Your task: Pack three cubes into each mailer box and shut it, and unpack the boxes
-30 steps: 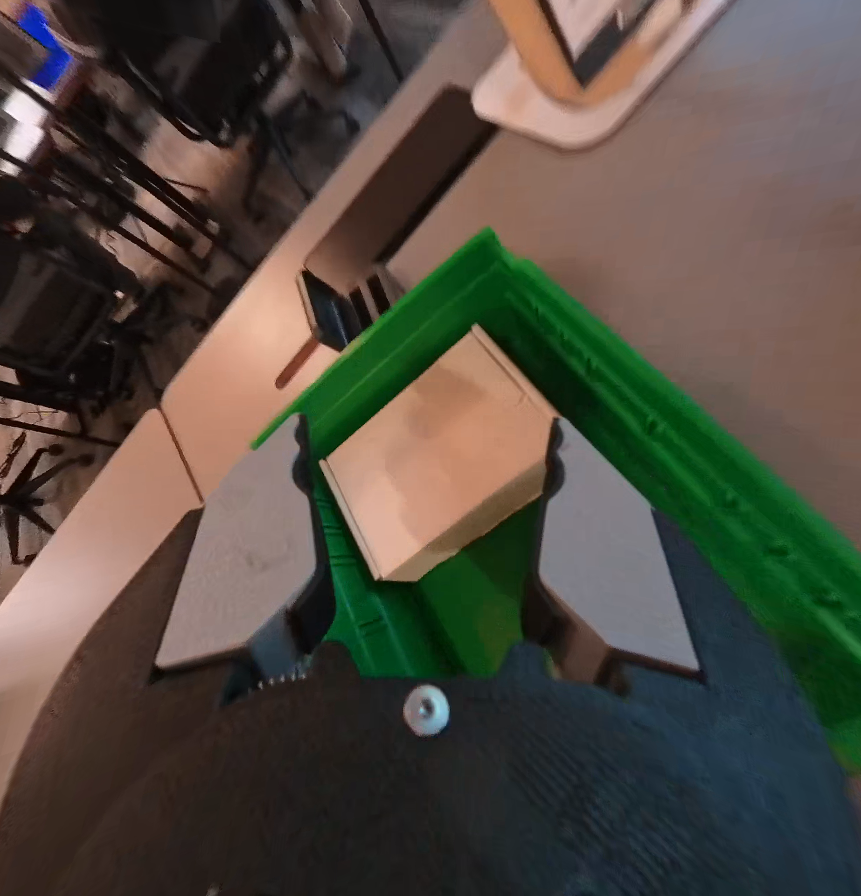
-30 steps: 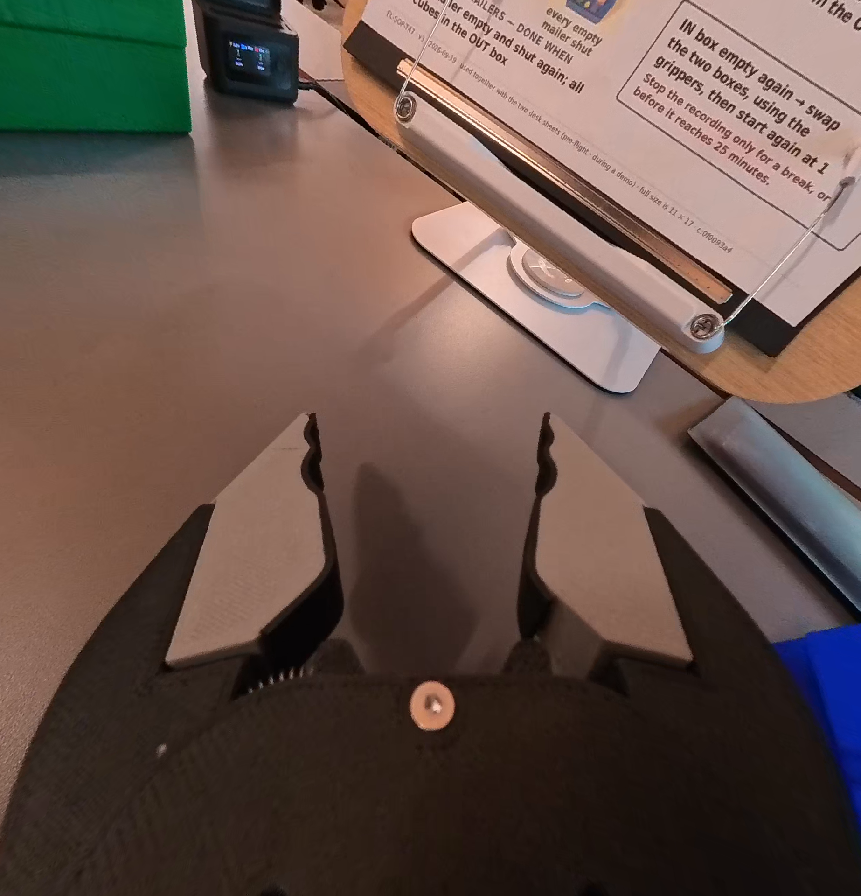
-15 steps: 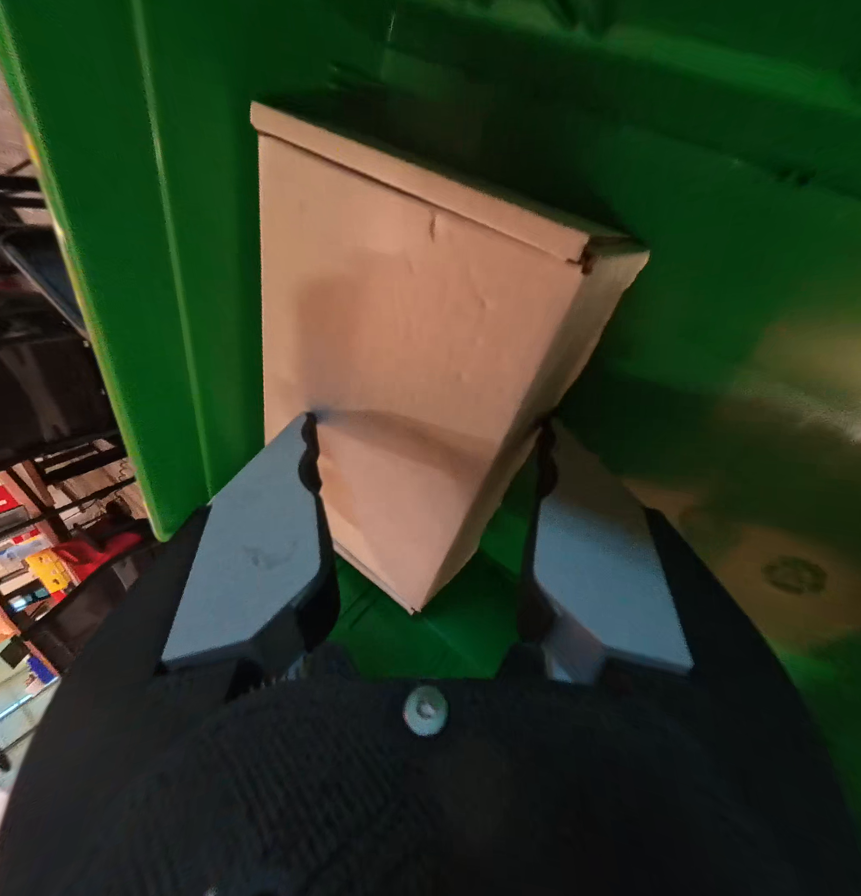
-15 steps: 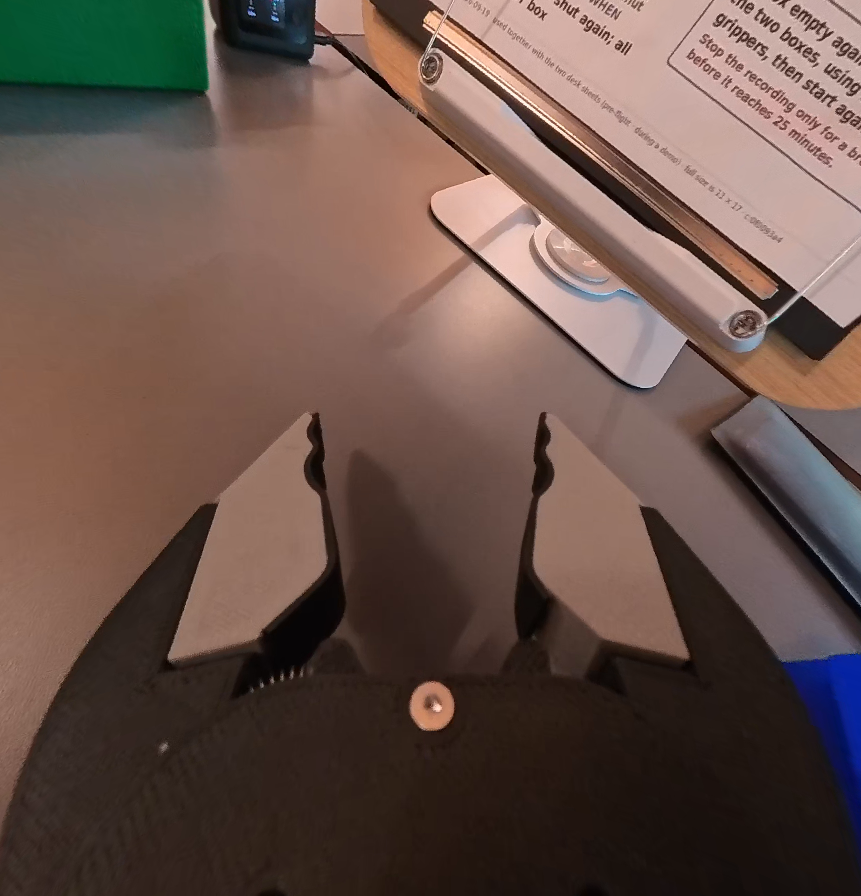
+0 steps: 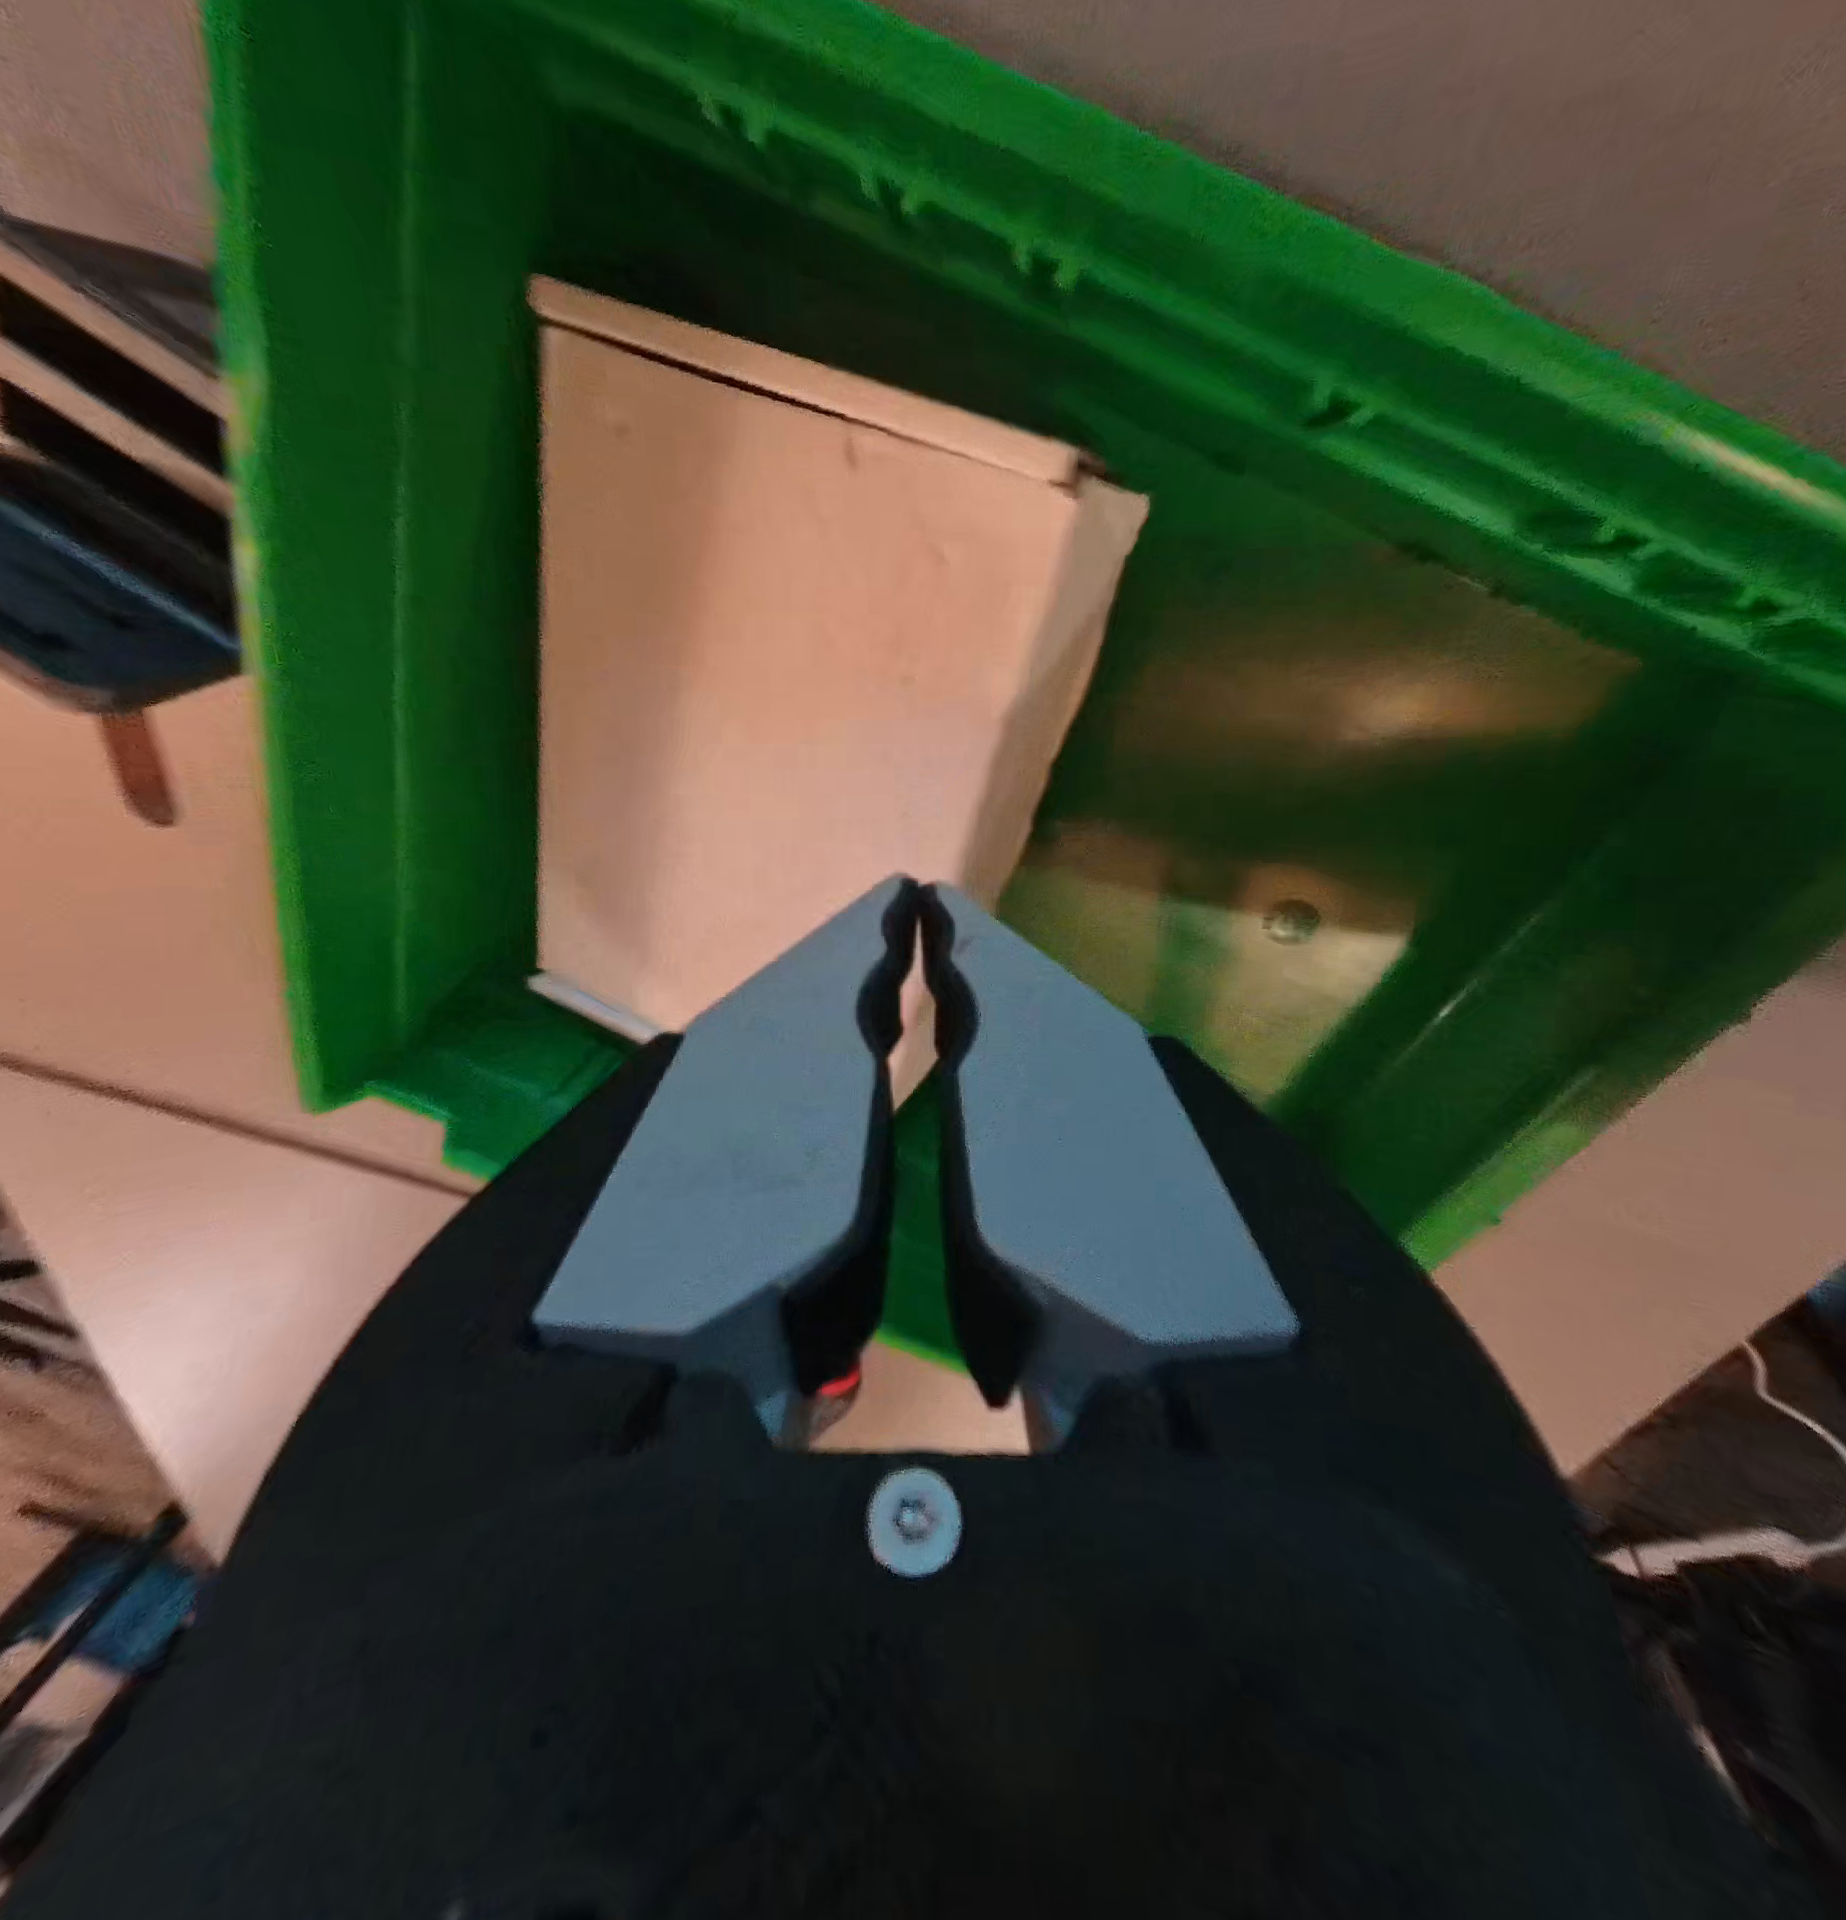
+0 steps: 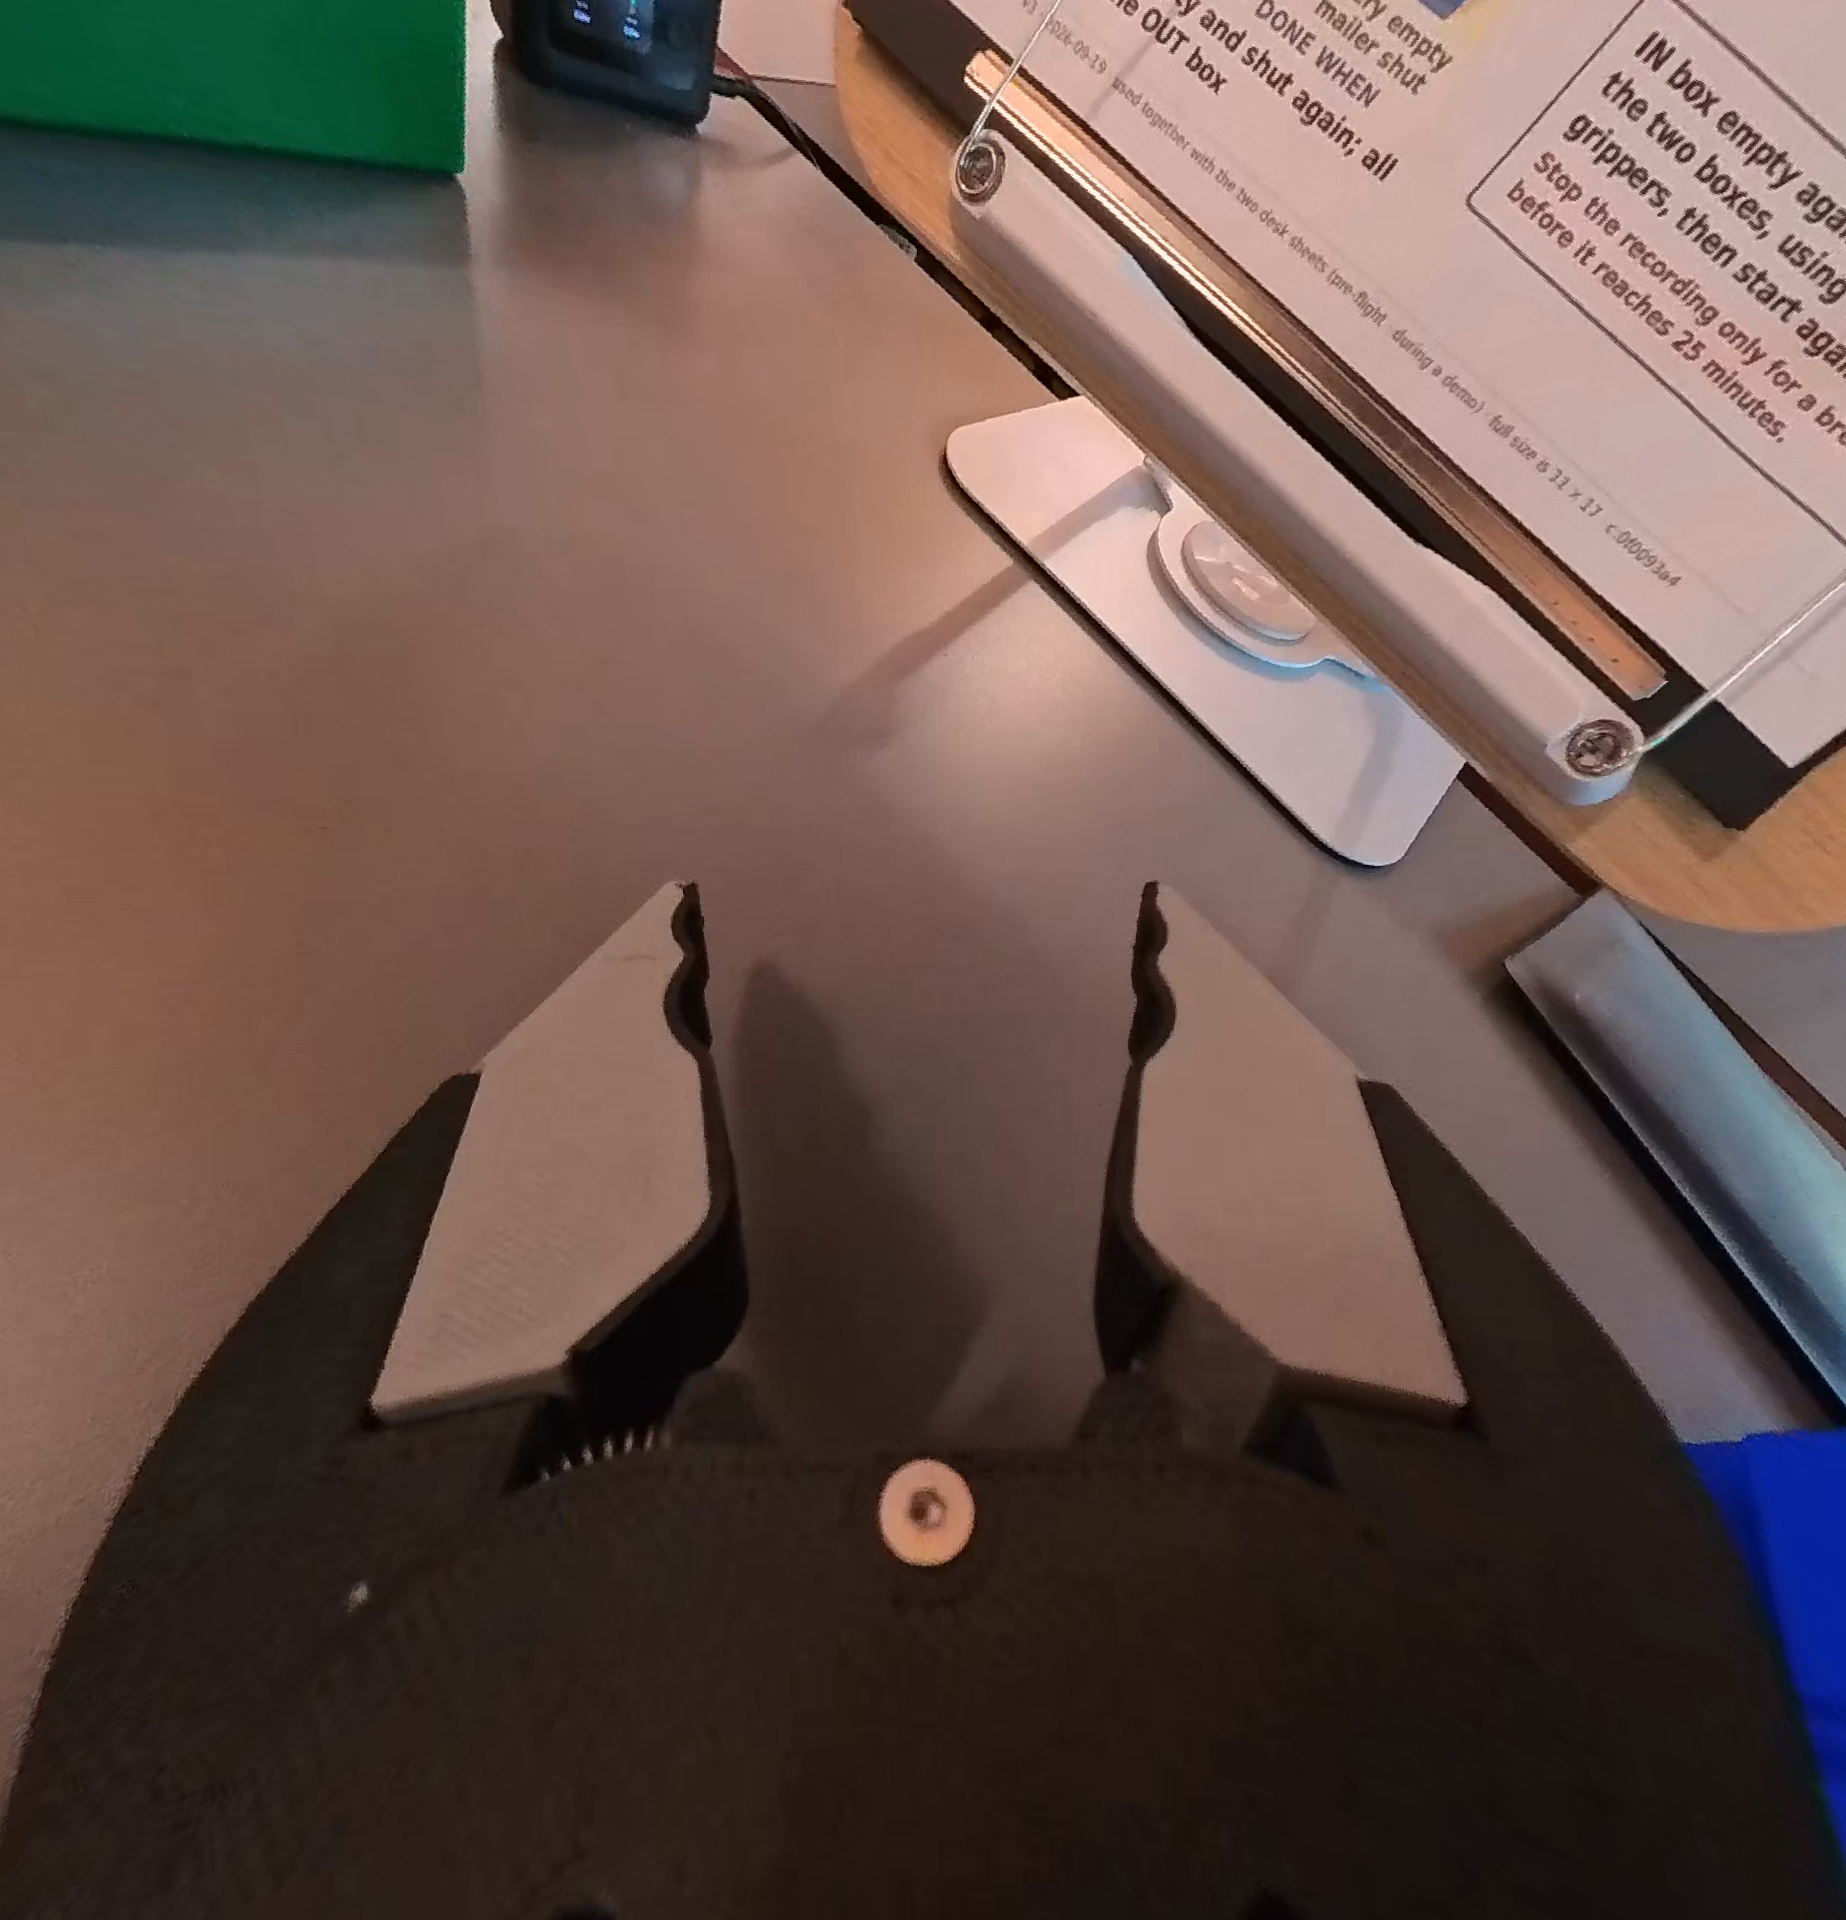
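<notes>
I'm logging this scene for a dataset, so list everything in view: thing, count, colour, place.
Closed cardboard mailer box: one, tan, inside the bin's left corner.
Green plastic bin: one, on the table.
Grey table: one, under everything.
White document stand with a printed sheet: one, right wrist view, upper right.
Small black device with a lit screen: one, top edge, beside the bin.
Blue object: one, lower right, mostly cut off.
Left tongs: grey fingers, shut, empty, above the mailer.
Right tongs: open, empty, over bare table.
</notes>
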